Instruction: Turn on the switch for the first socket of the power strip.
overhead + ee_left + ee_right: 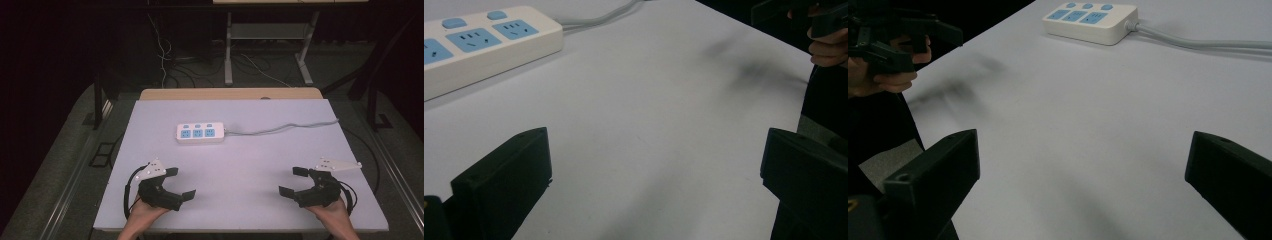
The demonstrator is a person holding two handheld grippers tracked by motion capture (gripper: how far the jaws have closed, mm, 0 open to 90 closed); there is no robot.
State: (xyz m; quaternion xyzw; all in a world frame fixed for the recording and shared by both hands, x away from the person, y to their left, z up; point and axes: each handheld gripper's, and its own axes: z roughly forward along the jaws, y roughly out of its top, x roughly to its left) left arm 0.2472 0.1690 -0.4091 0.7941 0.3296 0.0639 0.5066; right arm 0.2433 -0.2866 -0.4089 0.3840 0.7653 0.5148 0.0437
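A white power strip (200,133) with three blue sockets lies on the white table (240,165), a little left of centre; its grey cable (285,127) runs off to the right. My left gripper (180,183) rests near the table's front left, jaws wide open and empty. My right gripper (295,181) sits near the front right, also open with nothing between its jaws. The left gripper view shows the power strip (479,42) at upper left beyond the open jaws. In the right gripper view the power strip (1090,21) lies far ahead, and the other hand with its gripper (893,40) is at upper left.
A wooden strip (230,93) borders the table's far edge. Beyond it stand the legs of another desk (228,50) with cables on the dark floor. Dark floor surrounds the table on both sides.
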